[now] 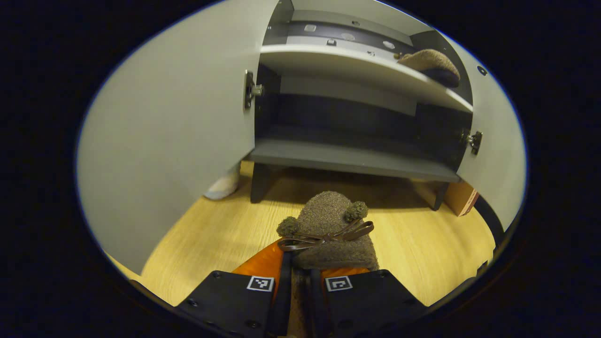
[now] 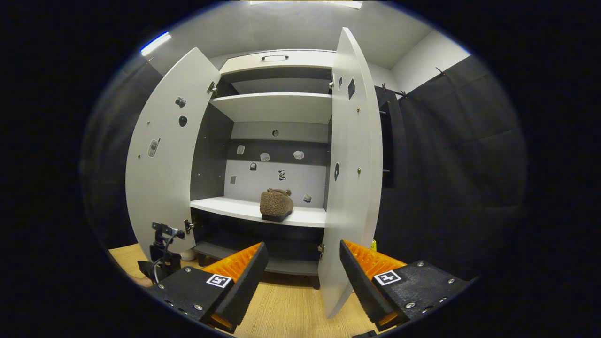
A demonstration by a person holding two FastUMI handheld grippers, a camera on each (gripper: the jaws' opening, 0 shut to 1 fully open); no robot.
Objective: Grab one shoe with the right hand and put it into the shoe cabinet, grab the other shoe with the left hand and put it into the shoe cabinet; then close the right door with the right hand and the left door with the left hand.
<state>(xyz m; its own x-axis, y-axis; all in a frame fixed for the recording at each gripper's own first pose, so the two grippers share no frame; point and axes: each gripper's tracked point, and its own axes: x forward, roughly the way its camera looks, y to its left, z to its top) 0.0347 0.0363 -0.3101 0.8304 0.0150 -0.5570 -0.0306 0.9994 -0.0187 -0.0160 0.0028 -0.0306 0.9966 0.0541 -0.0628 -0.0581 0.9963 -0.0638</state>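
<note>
A: Writing: none legible is noted. Small square black-and-white markers are seen on both grippers' bodies; small stickers are scattered on the back panel (image 2: 277,162) and inside the doors of the shoe cabinet (image 2: 274,105), too small to be made out.

B: Left gripper (image 1: 300,277)?

A: Its fingers are drawn close together, with the heel of a brown fuzzy slipper (image 1: 331,230) clamped between them. The slipper's toe points away toward the cabinet; two pom-poms and a dark ribbon bow are seen on its upper. It is held over the wooden floor (image 1: 422,244), in front of the cabinet's low grey bottom shelf (image 1: 352,159).

B: Right gripper (image 2: 303,274)?

A: Fingers are spread wide apart; nothing is held or touched. The lower edge of the right door (image 2: 352,188) is framed in the gap between them, farther off.

B: Other shoe?

A: A second brown slipper (image 2: 276,204) is recorded resting on the white middle shelf (image 2: 225,206), toward its right side, toe facing out. In the left gripper view it is seen at upper right (image 1: 432,65) on that shelf.

B: Doors?

A: Both are swung open. The left door (image 2: 164,159) stands wide; its inner face takes up the left of the left gripper view (image 1: 169,136). The other gripper (image 2: 162,256) is glimpsed low by the left door.
</note>
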